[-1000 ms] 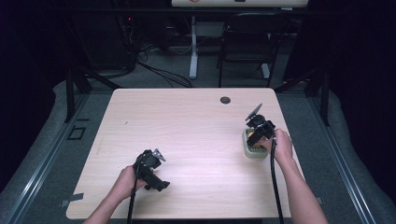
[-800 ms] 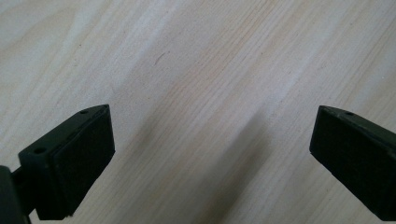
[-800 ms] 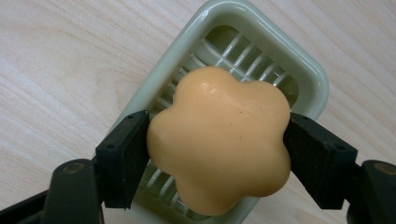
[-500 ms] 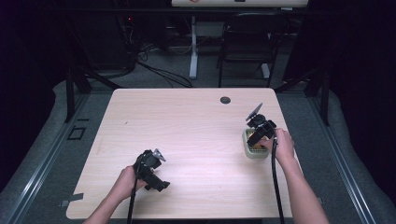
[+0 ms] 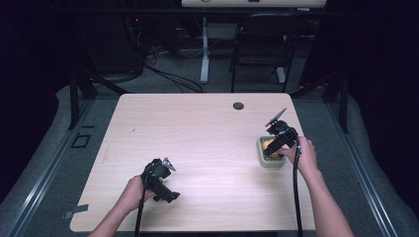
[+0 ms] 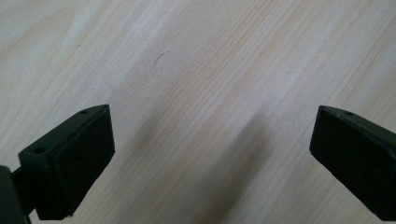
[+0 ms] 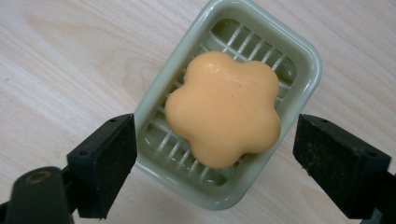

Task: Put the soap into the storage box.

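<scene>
High view: grommet (image 5: 238, 105) well behind soap dish (image 5: 260, 148).

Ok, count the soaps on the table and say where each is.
1. The orange flower-shaped soap lies in the pale green slatted dish at the table's right side, below the right gripper, whose jaws stand apart on either side of the dish.
</scene>
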`<state>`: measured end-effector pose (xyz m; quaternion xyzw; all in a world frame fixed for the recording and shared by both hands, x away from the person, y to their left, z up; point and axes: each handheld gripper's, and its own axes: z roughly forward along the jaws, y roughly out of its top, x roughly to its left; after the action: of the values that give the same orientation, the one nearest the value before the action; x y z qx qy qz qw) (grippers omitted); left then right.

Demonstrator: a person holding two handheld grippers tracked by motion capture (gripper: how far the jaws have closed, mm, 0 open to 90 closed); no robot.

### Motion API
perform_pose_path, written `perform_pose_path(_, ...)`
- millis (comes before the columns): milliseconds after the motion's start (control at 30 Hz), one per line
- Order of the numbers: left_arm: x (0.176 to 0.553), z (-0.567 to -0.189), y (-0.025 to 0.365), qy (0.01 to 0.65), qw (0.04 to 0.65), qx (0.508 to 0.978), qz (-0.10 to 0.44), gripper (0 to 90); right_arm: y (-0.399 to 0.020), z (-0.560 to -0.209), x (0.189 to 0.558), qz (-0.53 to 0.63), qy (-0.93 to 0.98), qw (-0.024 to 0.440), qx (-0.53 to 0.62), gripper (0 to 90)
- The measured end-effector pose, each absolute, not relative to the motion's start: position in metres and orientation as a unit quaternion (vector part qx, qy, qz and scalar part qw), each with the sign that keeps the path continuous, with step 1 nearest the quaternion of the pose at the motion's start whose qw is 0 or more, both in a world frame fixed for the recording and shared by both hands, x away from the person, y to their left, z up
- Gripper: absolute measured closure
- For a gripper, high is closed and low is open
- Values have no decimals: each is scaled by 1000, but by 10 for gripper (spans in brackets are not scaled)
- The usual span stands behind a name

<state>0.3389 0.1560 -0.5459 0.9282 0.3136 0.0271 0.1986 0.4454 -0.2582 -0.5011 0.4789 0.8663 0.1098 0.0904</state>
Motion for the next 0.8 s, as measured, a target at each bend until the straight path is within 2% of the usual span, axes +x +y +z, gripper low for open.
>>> perform_pose_path(467, 339, -546, 156, 313, 199, 928, 29, 0, -255, -476, 412, 123, 879, 95, 450, 42)
perform_pose_path(800, 339, -546, 156, 313, 198, 929, 30, 0, -253, -469, 384, 124, 887, 96, 434, 21)
